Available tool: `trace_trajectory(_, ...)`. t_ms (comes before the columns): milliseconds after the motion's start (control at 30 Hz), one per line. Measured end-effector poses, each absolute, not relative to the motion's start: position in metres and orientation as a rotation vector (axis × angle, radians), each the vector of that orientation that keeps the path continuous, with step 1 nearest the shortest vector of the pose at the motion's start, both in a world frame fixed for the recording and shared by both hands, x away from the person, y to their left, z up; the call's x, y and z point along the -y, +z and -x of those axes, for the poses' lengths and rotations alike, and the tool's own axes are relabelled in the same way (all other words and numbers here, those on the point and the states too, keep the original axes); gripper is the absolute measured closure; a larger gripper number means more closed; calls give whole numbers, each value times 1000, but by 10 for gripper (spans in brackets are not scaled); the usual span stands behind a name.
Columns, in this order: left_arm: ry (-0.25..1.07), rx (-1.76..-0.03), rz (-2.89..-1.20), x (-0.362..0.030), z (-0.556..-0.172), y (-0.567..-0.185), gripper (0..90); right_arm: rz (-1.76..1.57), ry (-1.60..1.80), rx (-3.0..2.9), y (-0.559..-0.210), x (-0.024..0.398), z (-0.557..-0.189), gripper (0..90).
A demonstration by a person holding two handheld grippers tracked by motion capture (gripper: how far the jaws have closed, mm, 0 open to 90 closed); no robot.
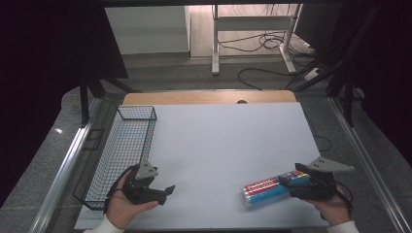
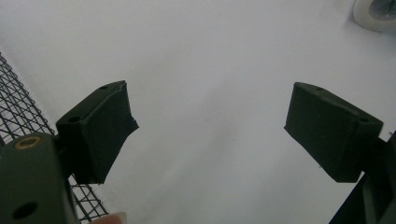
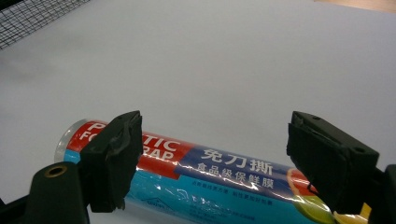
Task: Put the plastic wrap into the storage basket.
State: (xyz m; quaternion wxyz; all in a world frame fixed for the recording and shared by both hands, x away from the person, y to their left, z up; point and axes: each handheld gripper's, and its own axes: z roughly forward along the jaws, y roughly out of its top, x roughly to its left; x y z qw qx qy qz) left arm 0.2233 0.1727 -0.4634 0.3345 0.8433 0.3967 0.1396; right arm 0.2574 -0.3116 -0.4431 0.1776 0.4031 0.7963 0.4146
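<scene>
A roll of plastic wrap (image 1: pixel 265 191) in a red, blue and teal wrapper lies on its side on the white table (image 1: pixel 218 145), near the front right. My right gripper (image 1: pixel 290 183) is at the roll's right end. In the right gripper view its jaws (image 3: pixel 215 126) stand wide apart over the roll (image 3: pixel 210 172), which runs crosswise under them; the pads do not press on it. My left gripper (image 1: pixel 166 191) rests low at the front left, pointing right, open (image 2: pixel 205 107) with only bare table between its jaws. The roll's white end (image 2: pixel 376 11) shows far off in the left gripper view.
A black wire basket (image 1: pixel 137 108) stands along the table's left side, right beside my left gripper (image 2: pixel 18 107) and far off in the right gripper view (image 3: pixel 32 18). A wooden strip (image 1: pixel 209 97) borders the table's far edge. Desk legs and cables are on the floor beyond.
</scene>
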Motion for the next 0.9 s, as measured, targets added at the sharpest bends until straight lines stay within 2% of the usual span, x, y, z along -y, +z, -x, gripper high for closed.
trace_trajectory(500, 330, -976, -2220, -154, -222, -456, 144, -1228, 1134, -2154, -435, 338, -251, 210)
trace_trajectory(600, 330, -987, -2212, -157, -223, -456, 145, -1281, 1114, -2109, -428, 356, -255, 271)
trace_trajectory(767, 334, -997, -2209, -162, -224, -457, 145, -1437, 1042, -2063, -416, 399, -266, 426)
trace_trajectory(900, 329, -999, -2214, -162, -225, -458, 145, -1550, 942, -2020, -417, 430, -279, 633)
